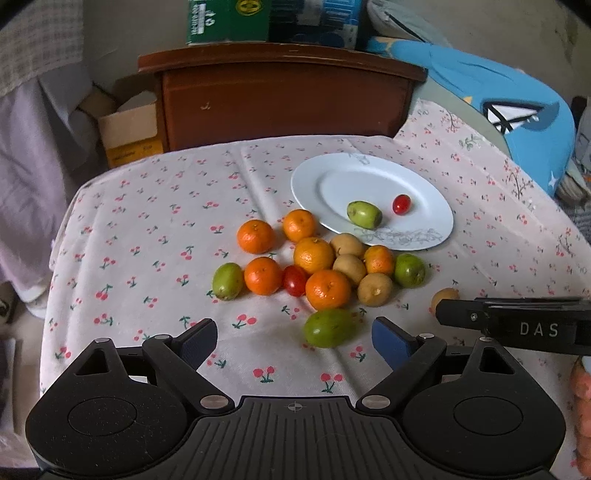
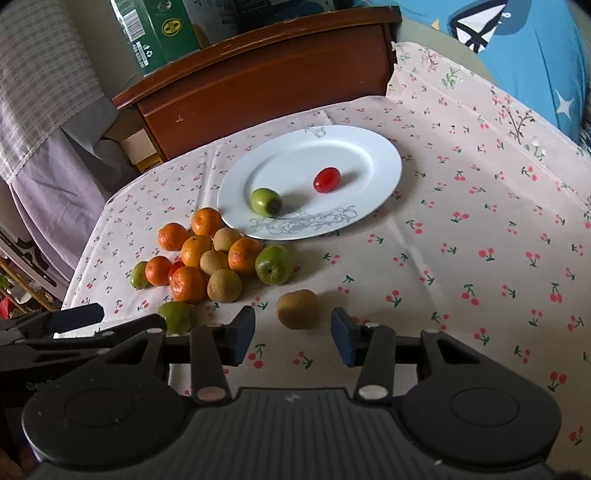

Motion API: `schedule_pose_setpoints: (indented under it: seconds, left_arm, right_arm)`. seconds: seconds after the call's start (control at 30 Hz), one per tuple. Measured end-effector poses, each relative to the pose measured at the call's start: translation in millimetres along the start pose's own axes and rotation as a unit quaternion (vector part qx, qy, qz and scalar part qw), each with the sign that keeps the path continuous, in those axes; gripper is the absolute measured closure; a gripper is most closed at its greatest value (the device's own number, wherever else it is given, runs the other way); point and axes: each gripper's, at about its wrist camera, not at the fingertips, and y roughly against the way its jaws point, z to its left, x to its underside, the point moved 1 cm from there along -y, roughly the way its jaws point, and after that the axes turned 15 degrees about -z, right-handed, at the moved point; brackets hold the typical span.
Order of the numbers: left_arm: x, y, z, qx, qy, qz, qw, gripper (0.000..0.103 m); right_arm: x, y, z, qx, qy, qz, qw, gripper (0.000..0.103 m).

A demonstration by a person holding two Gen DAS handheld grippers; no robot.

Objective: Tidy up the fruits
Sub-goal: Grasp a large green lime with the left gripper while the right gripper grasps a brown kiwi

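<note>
A white plate [image 1: 314, 177] [image 2: 384, 158] holds one green fruit [image 1: 364, 213] [image 2: 266, 201] and one red tomato [image 1: 401, 204] [image 2: 327, 180]. In front of it lies a pile of several oranges [image 1: 327, 289] [image 2: 188, 284], brown kiwis [image 1: 375, 289] [image 2: 224, 285], green fruits and a tomato [image 1: 294, 280]. My left gripper [image 1: 295, 338] is open, just before a loose green fruit [image 1: 328, 328] [image 2: 177, 316]. My right gripper [image 2: 293, 334] is open, with a lone brown kiwi [image 2: 297, 308] [image 1: 445, 296] just ahead of its fingertips.
A cherry-print cloth [image 1: 147, 229] [image 2: 480, 229] covers the table. A brown wooden cabinet [image 1: 284, 96] [image 2: 266, 85] stands behind it with green boxes [image 1: 229, 20] on top. A blue pillow [image 1: 498, 96] lies at the right, a cardboard box [image 1: 129, 129] at the left.
</note>
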Motion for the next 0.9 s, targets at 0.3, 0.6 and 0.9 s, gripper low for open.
schedule_pose_setpoints:
  seconds: [0.3, 0.6, 0.9]
  left_arm:
    - [6, -13, -9, 0.012, -0.012, 0.008, 0.9998, 0.039]
    - [13, -19, -18, 0.034, -0.023, 0.013, 0.9991, 0.072]
    - [6, -9, -6, 0.025, 0.018, 0.005, 0.9995, 0.072]
  right_arm:
    - [3, -6, 0, 0.001, 0.0, 0.007, 1.0, 0.07]
    - [5, -10, -1, -0.003, -0.001, 0.008, 1.0, 0.081]
    - [3, -8, 1, -0.016, -0.011, -0.001, 1.0, 0.083]
